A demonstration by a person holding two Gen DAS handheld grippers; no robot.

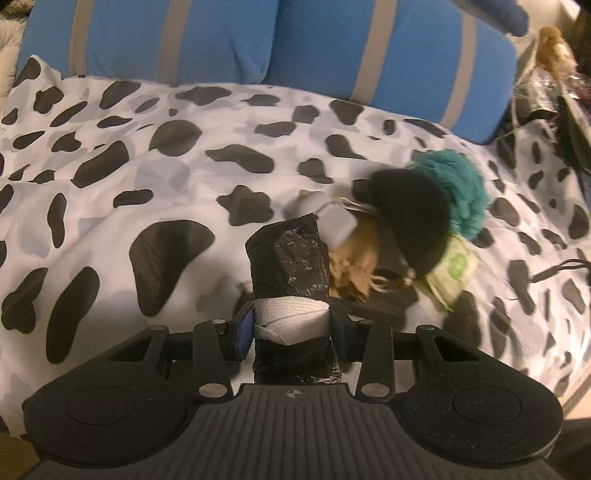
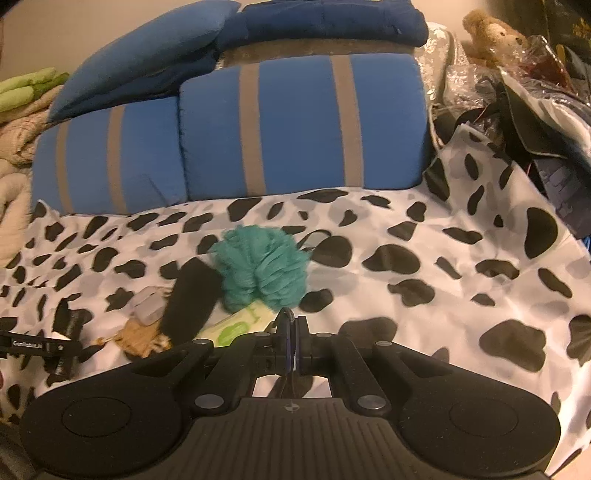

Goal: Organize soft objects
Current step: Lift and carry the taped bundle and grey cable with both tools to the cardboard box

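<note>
My left gripper (image 1: 291,325) is shut on a black plastic-wrapped roll (image 1: 290,258) with a grey band, held over the cow-print bedspread (image 1: 110,206). Just beyond it lies a heap: a teal yarn ball (image 1: 458,192), a black fuzzy pouch (image 1: 413,218), a grey pad (image 1: 338,223), a tan woven thing (image 1: 354,266) and a green-printed packet (image 1: 452,273). My right gripper (image 2: 293,347) is shut on a thin dark cord (image 2: 286,317), close in front of the teal yarn ball (image 2: 262,269), the black pouch (image 2: 192,299) and the packet (image 2: 236,326).
Blue pillows with grey stripes (image 2: 295,125) stand along the back of the bed. A brown teddy (image 2: 491,31) and crumpled bags (image 2: 535,110) sit at the right. Beige and green cloth (image 2: 18,110) lies at the far left. The left gripper (image 2: 40,347) shows at the left edge.
</note>
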